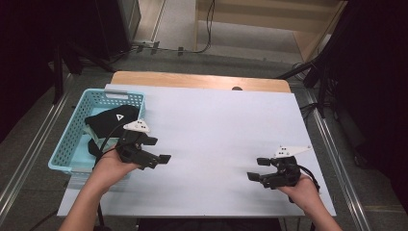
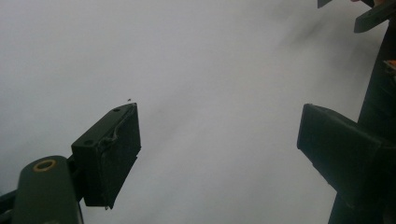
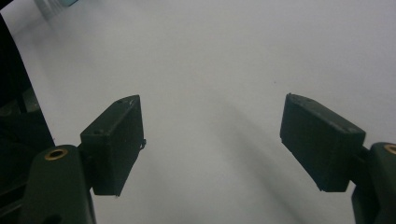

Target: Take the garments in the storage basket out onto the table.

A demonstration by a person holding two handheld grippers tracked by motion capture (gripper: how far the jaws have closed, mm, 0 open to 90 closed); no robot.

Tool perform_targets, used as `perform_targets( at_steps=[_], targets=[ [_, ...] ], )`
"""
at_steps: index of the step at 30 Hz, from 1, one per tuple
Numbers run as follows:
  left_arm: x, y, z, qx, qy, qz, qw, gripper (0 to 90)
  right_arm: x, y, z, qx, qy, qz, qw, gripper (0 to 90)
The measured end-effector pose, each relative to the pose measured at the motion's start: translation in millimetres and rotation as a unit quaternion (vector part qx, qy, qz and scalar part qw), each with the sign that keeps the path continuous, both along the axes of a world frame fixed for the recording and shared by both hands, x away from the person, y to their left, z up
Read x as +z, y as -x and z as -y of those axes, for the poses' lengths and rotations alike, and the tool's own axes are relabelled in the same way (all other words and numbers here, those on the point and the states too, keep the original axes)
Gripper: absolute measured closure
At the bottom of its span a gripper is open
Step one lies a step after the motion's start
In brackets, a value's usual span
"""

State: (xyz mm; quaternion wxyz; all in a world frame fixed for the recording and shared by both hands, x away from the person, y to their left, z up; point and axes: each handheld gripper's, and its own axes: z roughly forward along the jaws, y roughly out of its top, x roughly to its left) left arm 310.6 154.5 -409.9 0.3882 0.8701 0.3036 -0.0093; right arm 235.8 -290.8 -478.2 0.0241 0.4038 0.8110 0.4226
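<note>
A light blue basket (image 1: 72, 132) stands at the table's left edge with a black garment (image 1: 113, 120) lying in it. My left gripper (image 1: 159, 150) hovers just right of the basket, open, jaws pointing right and holding nothing. In the left gripper view its jaws spread wide over the white table (image 2: 196, 70). My right gripper (image 1: 259, 169) is near the front right, open and pointing left, with nothing between its jaws. The right gripper view has its own gripper (image 3: 210, 140) over bare white tabletop (image 3: 210, 56).
The white table surface (image 1: 216, 130) spans the middle, with a wooden strip (image 1: 192, 79) along its far edge. Dark stands and cables sit on the floor beyond the table. The table's front edge runs close to both hands.
</note>
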Motion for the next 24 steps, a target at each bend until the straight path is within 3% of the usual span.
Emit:
perform_targets(
  at_steps=[10, 13, 20, 24],
  targets=[
    [9.9, -11.9, 4.2, 0.001, -0.012, -0.007, 0.9999, 14.4, 0.2, 0.5, -1.0, 0.001, 0.002, -0.003, 1.0000, 20.0],
    [12.6, -15.5, 5.3, 0.017, -0.024, 0.003, 0.9996, 14.6, 0.0, 0.4, -0.9, 0.001, 0.002, -0.003, 1.0000, 20.0],
    [17.5, -25.6, 0.0, 0.019, -0.004, -0.015, 0.9997, 14.8, -0.7, -0.2, -0.7, 0.002, 0.004, -0.001, 1.0000, 20.0],
    [23.5, -32.2, -3.2, 0.018, -0.006, -0.020, 0.9996, 14.8, -1.4, -1.1, -1.8, 0.004, 0.004, -0.004, 1.0000, 20.0]
  ],
)
